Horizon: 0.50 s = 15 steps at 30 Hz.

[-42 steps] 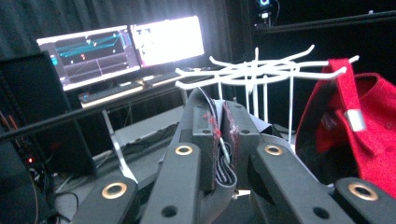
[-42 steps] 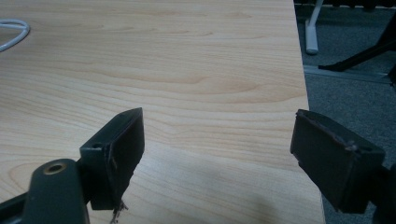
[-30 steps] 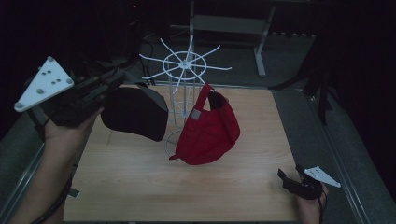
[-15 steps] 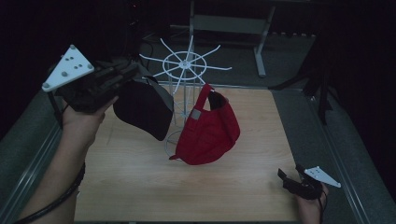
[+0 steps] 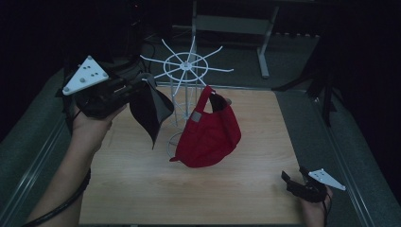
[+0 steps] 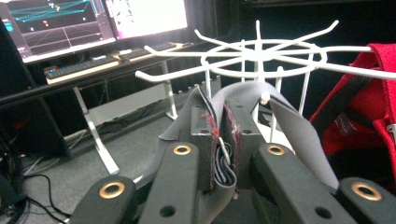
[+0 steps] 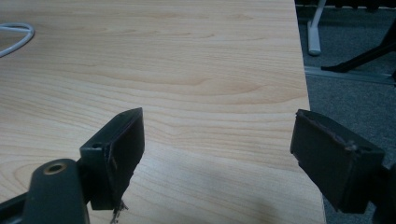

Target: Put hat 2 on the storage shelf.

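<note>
A white wire rack [image 5: 187, 66] [image 6: 261, 49] with spoke arms stands at the back middle of the wooden table [image 5: 142, 189]. A red cap [image 5: 210, 132] [image 6: 373, 93] hangs from one arm on its right side. My left gripper [image 5: 142, 87] [image 6: 219, 121] is shut on a fold of a black cap [image 5: 149, 111] [image 6: 294, 126], held in the air just left of the rack, a little below its arms. Its jaws have just been opening slightly, with the fabric still pinched between the pads. My right gripper [image 5: 289, 178] [image 7: 219, 140] rests open and empty at the table's front right corner.
The rack's white base ring [image 7: 14, 35] lies on the table [image 7: 187, 56]. Behind the table stands a desk with monitors [image 6: 93, 23] and a keyboard on a metal frame [image 5: 265, 42]. Dark carpeted floor surrounds the table.
My left hand has carried the black cap rightward and slightly down, close to the rack, and the cap has turned to hang edge-on. The right gripper has stayed put.
</note>
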Each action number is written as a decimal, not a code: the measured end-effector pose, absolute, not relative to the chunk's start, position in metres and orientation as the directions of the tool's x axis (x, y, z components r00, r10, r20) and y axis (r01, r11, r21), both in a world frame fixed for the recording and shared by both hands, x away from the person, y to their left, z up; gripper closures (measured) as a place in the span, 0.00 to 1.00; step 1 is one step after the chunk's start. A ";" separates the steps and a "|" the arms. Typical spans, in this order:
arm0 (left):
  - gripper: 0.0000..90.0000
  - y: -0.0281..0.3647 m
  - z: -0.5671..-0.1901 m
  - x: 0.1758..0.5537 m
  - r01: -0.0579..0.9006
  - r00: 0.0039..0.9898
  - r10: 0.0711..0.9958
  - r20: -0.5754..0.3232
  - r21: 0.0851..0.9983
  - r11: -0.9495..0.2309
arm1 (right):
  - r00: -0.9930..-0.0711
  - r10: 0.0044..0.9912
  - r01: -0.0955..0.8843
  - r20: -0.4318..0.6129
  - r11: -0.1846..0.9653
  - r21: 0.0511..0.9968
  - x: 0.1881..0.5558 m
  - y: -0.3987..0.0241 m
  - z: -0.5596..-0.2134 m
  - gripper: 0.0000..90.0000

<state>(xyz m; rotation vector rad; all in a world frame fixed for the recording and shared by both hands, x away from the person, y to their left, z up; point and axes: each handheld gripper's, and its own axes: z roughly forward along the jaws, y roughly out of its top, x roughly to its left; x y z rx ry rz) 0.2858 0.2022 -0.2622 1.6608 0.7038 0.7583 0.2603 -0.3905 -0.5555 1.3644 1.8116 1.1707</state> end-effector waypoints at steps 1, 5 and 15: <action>0.89 0.202 -0.264 0.286 0.060 0.617 0.777 0.128 0.976 -0.208 | -0.308 0.950 0.440 0.055 0.091 0.893 0.260 -0.391 -0.556 0.19; 0.79 0.203 -0.272 0.286 0.069 0.633 0.763 0.127 0.973 -0.220 | -0.308 0.950 0.438 0.057 0.089 0.894 0.260 -0.391 -0.556 0.19; 0.74 0.212 -0.296 0.278 0.104 0.639 0.763 0.096 0.972 -0.209 | -0.310 0.949 0.438 0.054 0.092 0.894 0.260 -0.391 -0.556 0.19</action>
